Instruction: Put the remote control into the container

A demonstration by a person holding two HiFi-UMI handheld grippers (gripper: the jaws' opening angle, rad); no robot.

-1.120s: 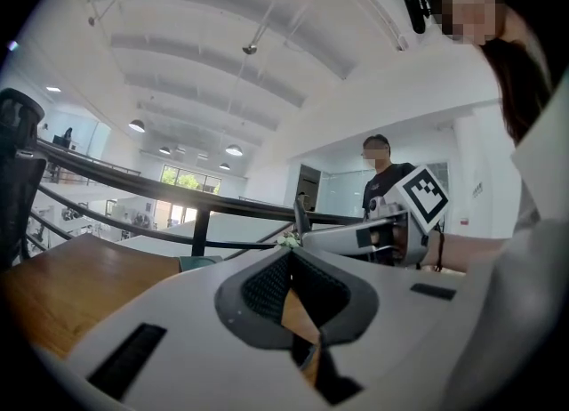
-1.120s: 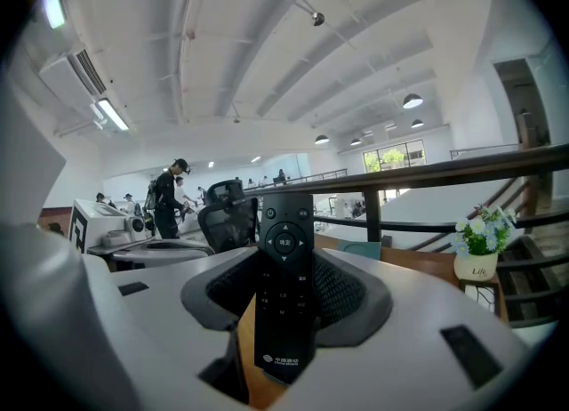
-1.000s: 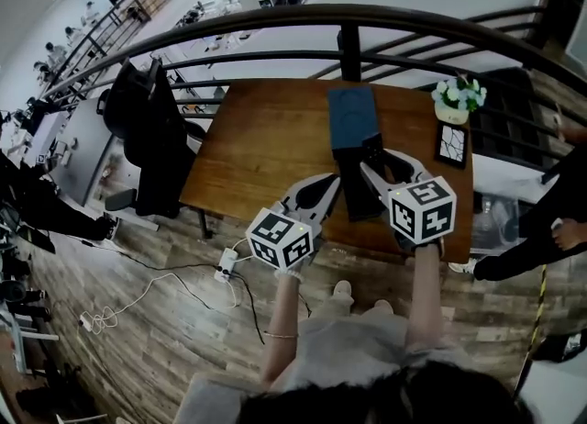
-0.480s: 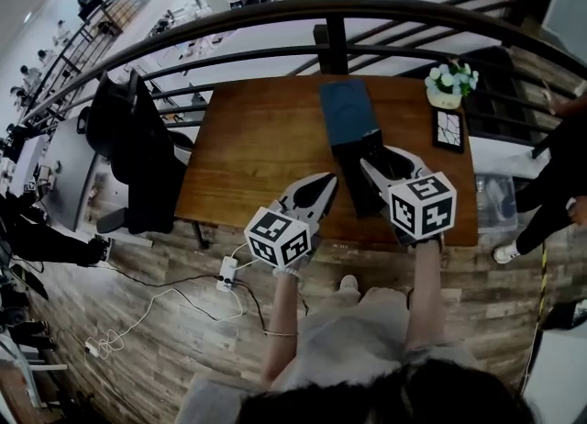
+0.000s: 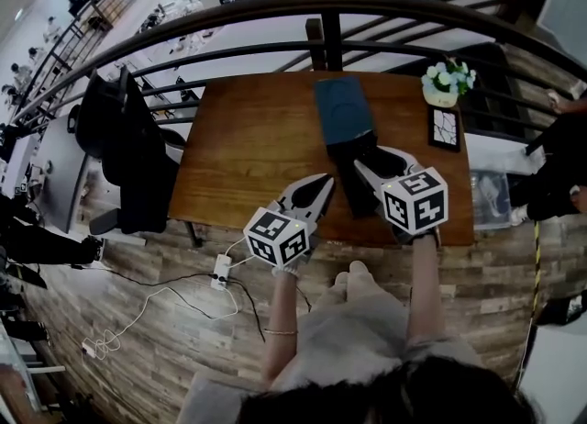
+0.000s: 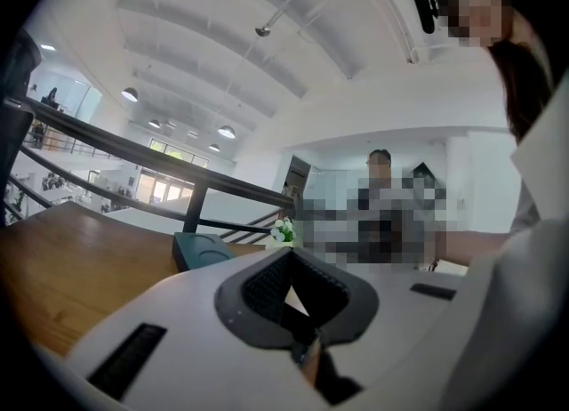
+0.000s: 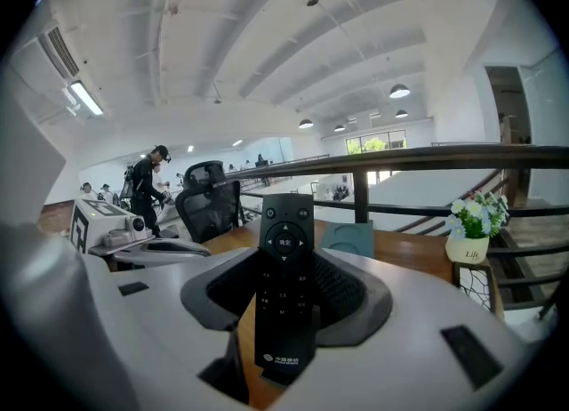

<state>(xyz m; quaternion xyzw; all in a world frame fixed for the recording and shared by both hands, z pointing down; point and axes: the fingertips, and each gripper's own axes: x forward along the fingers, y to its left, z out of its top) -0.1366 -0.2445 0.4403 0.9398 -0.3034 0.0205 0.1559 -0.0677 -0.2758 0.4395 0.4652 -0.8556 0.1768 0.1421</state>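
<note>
A black remote control (image 7: 284, 249) stands lengthwise between the pads of my right gripper (image 7: 286, 298), which is shut on it, buttons facing the camera. In the head view the remote (image 5: 351, 184) hangs over the near half of the wooden table (image 5: 257, 147), held by the right gripper (image 5: 371, 160). The container, a dark teal box (image 5: 341, 110), lies just beyond it at the table's far middle; it also shows as the box (image 7: 348, 238) behind the remote and the box (image 6: 203, 247) ahead of the left jaws. My left gripper (image 5: 316, 195) hovers beside the remote, shut and empty (image 6: 292, 262).
A white flower pot (image 5: 447, 84) and a small dark frame (image 5: 446, 128) sit at the table's right end. A metal railing (image 5: 330, 37) runs behind the table. An office chair with a black jacket (image 5: 119, 128) stands left; a person (image 5: 559, 184) stands right. Cables and a power strip (image 5: 220, 271) lie on the floor.
Both grippers keep their places over the table's near edge, the remote still in the right one. The head view has drifted a little, and the person at the right has shifted.
</note>
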